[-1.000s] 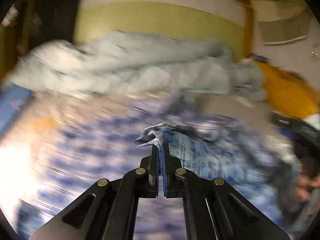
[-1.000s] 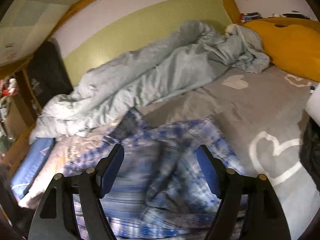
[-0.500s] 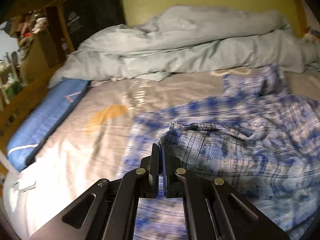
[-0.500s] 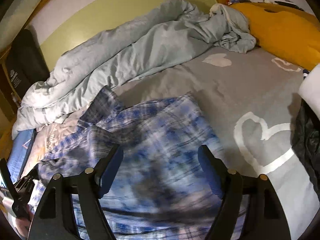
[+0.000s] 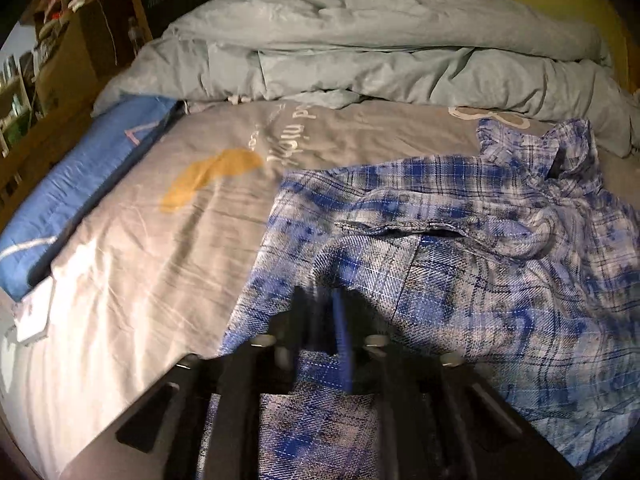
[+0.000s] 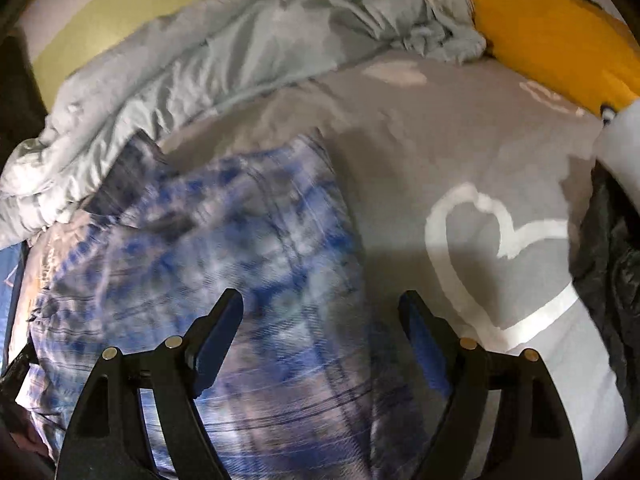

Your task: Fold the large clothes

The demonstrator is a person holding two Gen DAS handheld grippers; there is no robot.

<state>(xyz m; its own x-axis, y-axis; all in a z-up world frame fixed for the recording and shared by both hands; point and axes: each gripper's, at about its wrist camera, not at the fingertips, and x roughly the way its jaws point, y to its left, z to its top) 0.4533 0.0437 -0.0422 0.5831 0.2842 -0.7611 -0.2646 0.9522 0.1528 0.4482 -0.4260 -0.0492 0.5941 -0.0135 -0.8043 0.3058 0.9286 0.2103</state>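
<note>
A bed with a grey printed sheet [image 6: 460, 128] carries everything; a pale blue duvet [image 5: 380, 52] lies bunched along its far edge, against a green wall, and an orange pillow [image 6: 560, 36] sits at the far right corner in the right wrist view; a blue pillow [image 5: 80, 184] lies along the left edge in the left wrist view. The blue plaid shirt [image 5: 460, 264] is spread rumpled across the middle of the bed towards the near edge, collar towards the duvet, a folded seam running across its front. The left gripper [image 5: 332, 320] is smeared by motion blur over the shirt's near hem, so I cannot tell whether it grips cloth or not; the right gripper [image 6: 320, 320] has its fingers spread wide, holding nothing, above the shirt's right edge.
</note>
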